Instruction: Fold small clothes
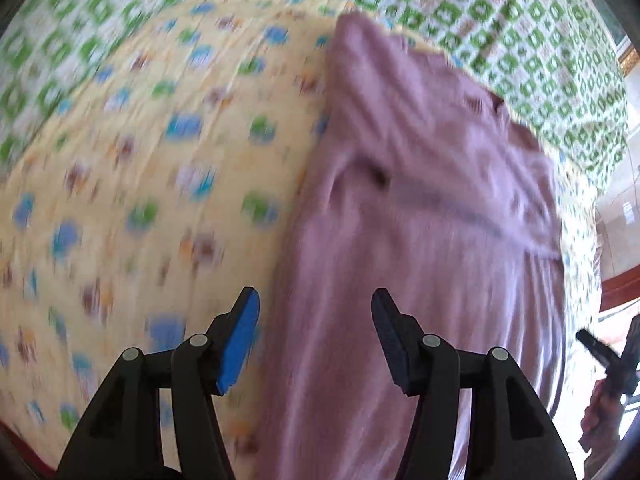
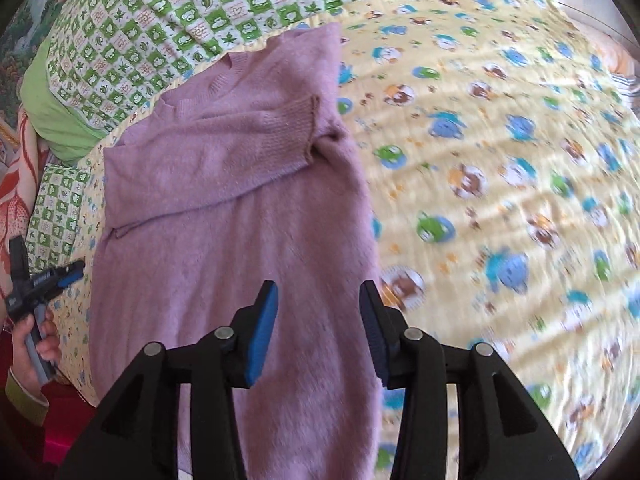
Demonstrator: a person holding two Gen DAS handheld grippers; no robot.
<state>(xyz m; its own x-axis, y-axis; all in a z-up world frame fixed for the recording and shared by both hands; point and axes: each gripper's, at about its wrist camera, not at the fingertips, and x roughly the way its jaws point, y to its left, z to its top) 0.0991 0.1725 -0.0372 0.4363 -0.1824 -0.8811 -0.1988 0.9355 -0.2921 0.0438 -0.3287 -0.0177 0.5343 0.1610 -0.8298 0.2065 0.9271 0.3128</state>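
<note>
We are working on a bed spread with a yellow cartoon-print quilt, a green-and-white checked cover lying across its far end and a green pillow tucked beside it. The task's thing, a mauve knitted sweater, lies flat on the quilt with its neckline toward the checked cover and its hem toward us, so its long axis runs roughly away from both cameras; one sleeve is already folded across the chest, its ribbed cuff resting near the sweater's right edge. Our right gripper hangs over the lower body of the sweater close to that right edge, jaws apart with nothing between them. Our left gripper hangs just above the opposite long edge, where mauve knit meets yellow quilt, its jaws also apart and empty, though that view is blurred. Each gripper thus sits by its own side of the lower half, about equally near, and we judge the coming move to turn on taking the hem end and carrying it up along the long axis toward the neckline. There is small white lettering on the left gripper's body in the right wrist view, too small for us to read.
</note>
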